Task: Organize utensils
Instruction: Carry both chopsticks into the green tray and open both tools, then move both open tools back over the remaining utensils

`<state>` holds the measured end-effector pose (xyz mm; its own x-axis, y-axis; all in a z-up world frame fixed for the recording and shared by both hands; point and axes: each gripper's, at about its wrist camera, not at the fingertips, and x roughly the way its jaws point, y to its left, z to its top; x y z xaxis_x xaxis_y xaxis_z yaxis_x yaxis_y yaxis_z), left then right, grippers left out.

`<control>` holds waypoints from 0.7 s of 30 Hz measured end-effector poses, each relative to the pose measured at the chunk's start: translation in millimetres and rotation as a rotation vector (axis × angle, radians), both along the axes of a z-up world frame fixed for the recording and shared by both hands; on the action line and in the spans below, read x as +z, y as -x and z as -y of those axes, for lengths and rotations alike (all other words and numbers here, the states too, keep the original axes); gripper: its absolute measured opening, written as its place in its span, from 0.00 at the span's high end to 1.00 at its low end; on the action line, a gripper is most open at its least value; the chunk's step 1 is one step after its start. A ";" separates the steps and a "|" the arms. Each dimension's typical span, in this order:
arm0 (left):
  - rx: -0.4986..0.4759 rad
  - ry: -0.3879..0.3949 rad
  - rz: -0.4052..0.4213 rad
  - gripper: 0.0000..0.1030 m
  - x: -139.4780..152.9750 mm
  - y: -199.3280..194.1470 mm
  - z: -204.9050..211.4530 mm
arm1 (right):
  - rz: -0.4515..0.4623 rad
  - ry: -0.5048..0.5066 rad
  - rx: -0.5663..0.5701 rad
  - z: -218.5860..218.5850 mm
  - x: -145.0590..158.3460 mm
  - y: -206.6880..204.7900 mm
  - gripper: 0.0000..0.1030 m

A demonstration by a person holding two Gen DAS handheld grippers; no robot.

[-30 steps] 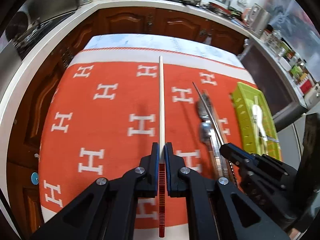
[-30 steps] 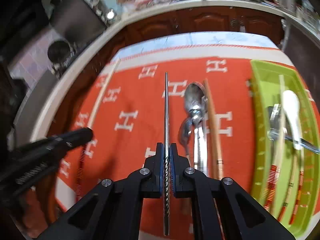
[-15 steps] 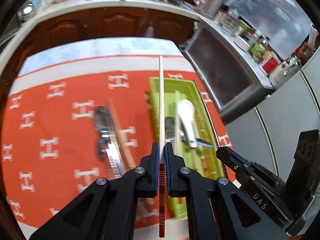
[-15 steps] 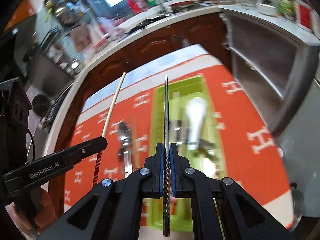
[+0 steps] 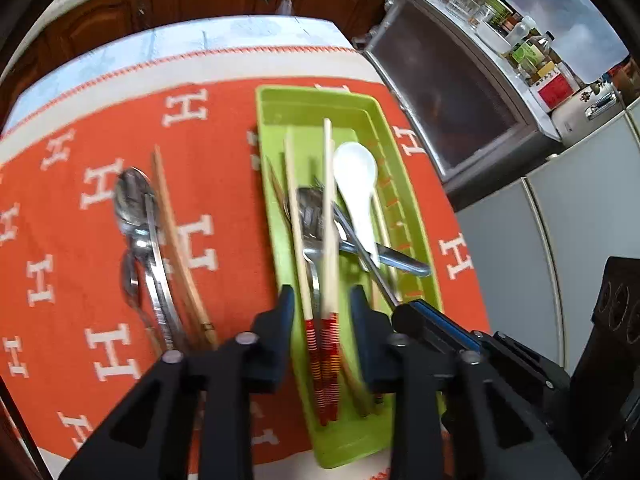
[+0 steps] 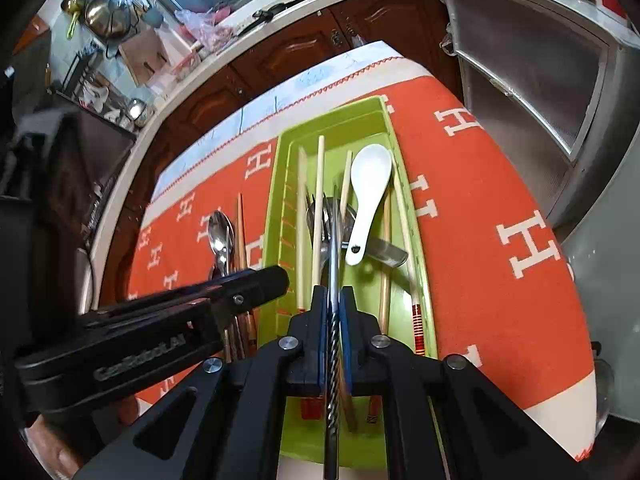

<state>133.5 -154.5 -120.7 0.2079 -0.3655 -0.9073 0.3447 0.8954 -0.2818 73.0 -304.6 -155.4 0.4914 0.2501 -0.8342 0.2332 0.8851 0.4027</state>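
Observation:
A green tray (image 5: 404,184) (image 6: 280,184) lies on the orange cloth and holds wooden chopsticks with red-striped ends (image 5: 329,216), a white spoon (image 5: 358,184) (image 6: 370,192) and metal utensils. My left gripper (image 5: 322,308) is open over the tray's near end; a chopstick (image 6: 318,208) lies loose between its fingers. My right gripper (image 6: 332,300) is shut on a metal chopstick (image 6: 331,240) and holds it over the tray. It shows at lower right in the left wrist view.
On the cloth left of the tray lie a metal spoon (image 5: 134,200) (image 6: 220,232), a metal chopstick (image 5: 158,264) and a wooden chopstick (image 5: 178,248). Wooden cabinets (image 6: 300,48) stand behind the table, a steel unit (image 5: 460,92) to the right.
Both grippers swung right over the green tray. My left gripper opened and let go of its wooden chopstick, which now lies in the tray. The right still holds the metal chopstick.

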 end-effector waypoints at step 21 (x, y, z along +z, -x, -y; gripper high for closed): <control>0.087 -0.082 0.174 0.47 43.2 24.4 -78.0 | 0.072 0.052 0.084 -48.4 48.7 20.3 0.93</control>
